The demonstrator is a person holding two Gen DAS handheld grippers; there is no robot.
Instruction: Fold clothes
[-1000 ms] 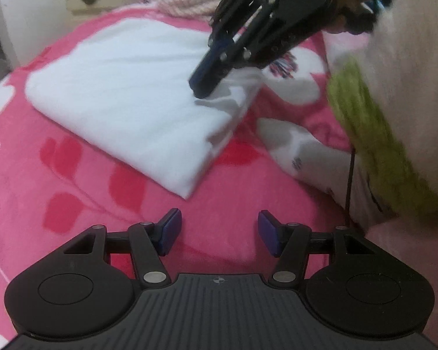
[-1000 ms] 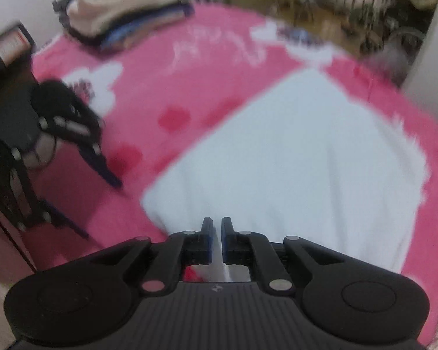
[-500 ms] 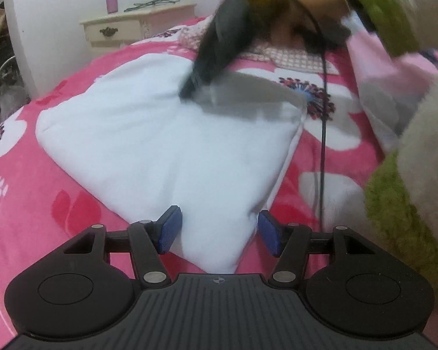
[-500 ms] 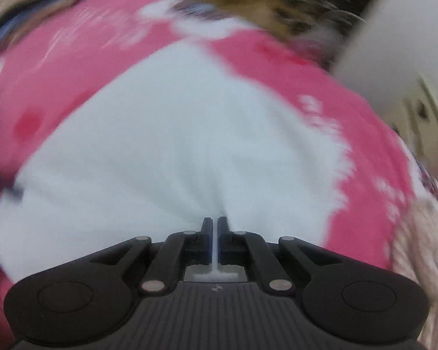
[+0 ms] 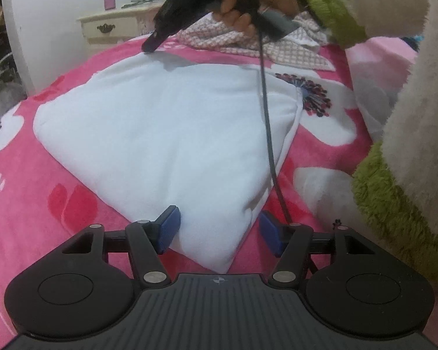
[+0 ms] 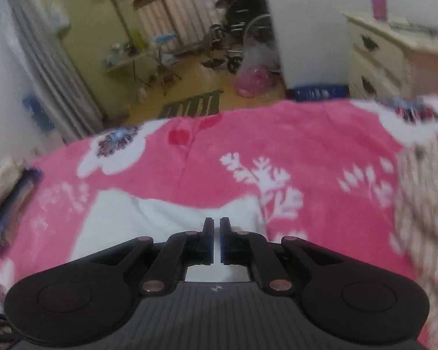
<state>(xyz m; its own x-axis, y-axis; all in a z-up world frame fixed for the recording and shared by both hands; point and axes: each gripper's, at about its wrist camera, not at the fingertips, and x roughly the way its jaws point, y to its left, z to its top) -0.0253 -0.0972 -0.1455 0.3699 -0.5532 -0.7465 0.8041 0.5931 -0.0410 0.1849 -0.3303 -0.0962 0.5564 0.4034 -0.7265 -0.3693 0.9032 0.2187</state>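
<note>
- Left wrist view: a white garment point(image 5: 172, 134) lies on the pink flowered blanket point(image 5: 29, 204) of the bed, already folded into a thick, tidy rectangle with doubled edges.
- The left tool point(image 5: 217, 230) is spread, its blue pads either side of the garment's near corner without pinching it.
- The right tool point(image 5: 151, 43) tips down at the far corner; a patterned cloth point(image 5: 248, 43) lies loose beyond, seemingly unfolded.
- Right wrist view: the right tool point(image 6: 216, 240) is pressed together over the garment's point(image 6: 149, 218) far edge; whether fabric is caught between its fingers I cannot tell.
- Judgement: this piece looks nearly finished, needing perhaps one more fold or smoothing; the patterned cloth point(image 6: 423, 204) likely remains.
</note>
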